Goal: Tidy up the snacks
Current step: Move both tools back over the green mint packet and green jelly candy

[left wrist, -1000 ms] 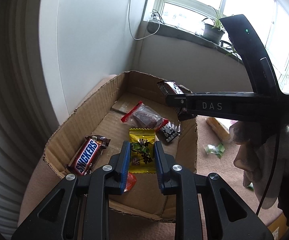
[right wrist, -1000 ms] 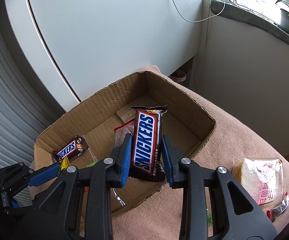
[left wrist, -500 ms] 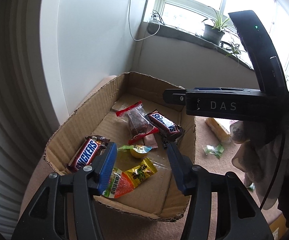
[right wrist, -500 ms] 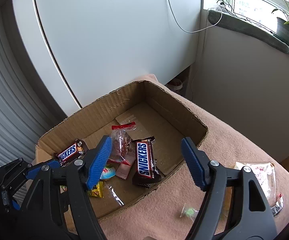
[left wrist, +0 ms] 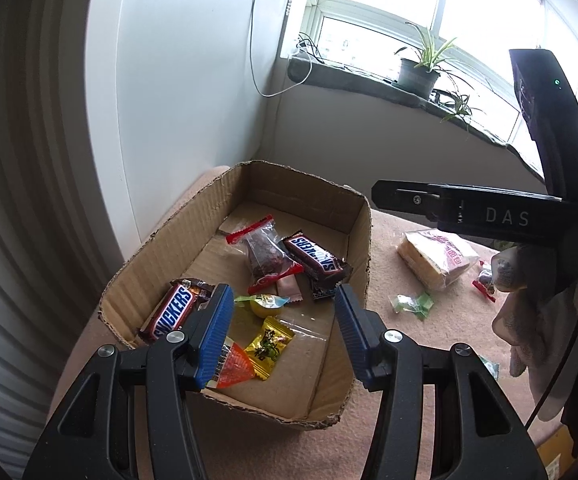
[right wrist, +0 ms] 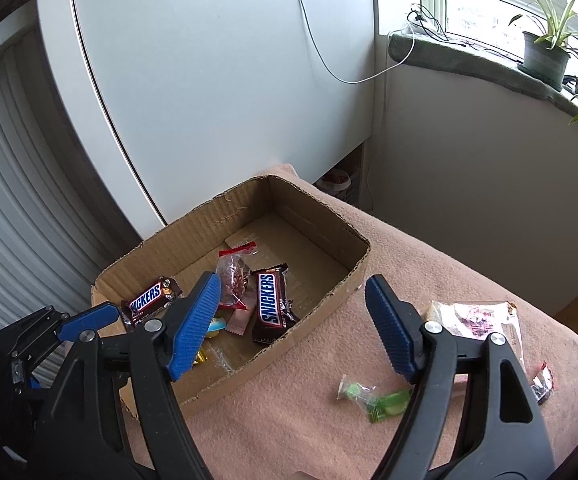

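- Cardboard box (left wrist: 363, 240) of snacks ahead of both grippers, on pink cloth (right wrist: 429, 272).
- Left gripper (left wrist: 285, 336): jaws spread, empty, over yellow packet (left wrist: 271, 344).
- Right gripper (right wrist: 293, 320): jaws spread, empty; Snickers bar (right wrist: 271, 304) between its fingers; green candies (right wrist: 373, 396) just below.

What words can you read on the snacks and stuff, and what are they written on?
"SNICKERS" on the Snickers bar at the box's left wall.
"SNICKERS" on the second Snickers bar in the cardboard box.
"DAS" on the right gripper's black body.
Yellow candy packet, orange packet, bread bag: print too small or blurred to read.
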`<state>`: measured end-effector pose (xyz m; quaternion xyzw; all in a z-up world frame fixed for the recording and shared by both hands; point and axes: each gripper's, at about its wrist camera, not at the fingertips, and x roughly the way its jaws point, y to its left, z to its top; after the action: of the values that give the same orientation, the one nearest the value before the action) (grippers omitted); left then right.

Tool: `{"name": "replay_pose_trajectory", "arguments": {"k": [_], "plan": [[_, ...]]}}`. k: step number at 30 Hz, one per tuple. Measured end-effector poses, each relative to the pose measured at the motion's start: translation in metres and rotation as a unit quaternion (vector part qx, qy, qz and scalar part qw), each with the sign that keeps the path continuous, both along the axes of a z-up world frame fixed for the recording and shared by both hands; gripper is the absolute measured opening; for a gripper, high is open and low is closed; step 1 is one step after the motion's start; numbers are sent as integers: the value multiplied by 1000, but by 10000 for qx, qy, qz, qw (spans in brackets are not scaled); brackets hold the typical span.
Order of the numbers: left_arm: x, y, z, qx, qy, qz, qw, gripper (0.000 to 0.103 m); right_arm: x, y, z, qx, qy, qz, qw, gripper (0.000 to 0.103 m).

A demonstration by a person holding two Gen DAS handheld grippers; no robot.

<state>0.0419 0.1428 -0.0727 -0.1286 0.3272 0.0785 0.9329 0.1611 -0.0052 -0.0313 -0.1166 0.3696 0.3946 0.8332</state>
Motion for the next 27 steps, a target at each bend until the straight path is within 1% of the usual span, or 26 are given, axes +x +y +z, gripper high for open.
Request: {"name": "replay_pose_trajectory", "arguments": {"k": [9, 15, 20, 23, 27], "plan": [[-6, -16, 14, -41, -177, -148, 9997, 52, -18, -66, 23, 249, -135, -263, 9993, 78], [-3, -36, 17, -71, -235, -410, 9989, 52, -29, -124, 24, 309, -167, -612, 9975, 78], [4, -60, 12, -110, -198, -751, 9969, 52, -36, -172, 10, 265, -72, -912, 9955, 78], [10, -76, 7, -126, -132, -965, 9952, 52, -38, -193, -6, 111, 66, -1003, 9949, 78], [18, -95, -3, -207, -4, -1231, 9922, 52, -43, -211, -31, -114, 281, -988, 9946, 78]]}}
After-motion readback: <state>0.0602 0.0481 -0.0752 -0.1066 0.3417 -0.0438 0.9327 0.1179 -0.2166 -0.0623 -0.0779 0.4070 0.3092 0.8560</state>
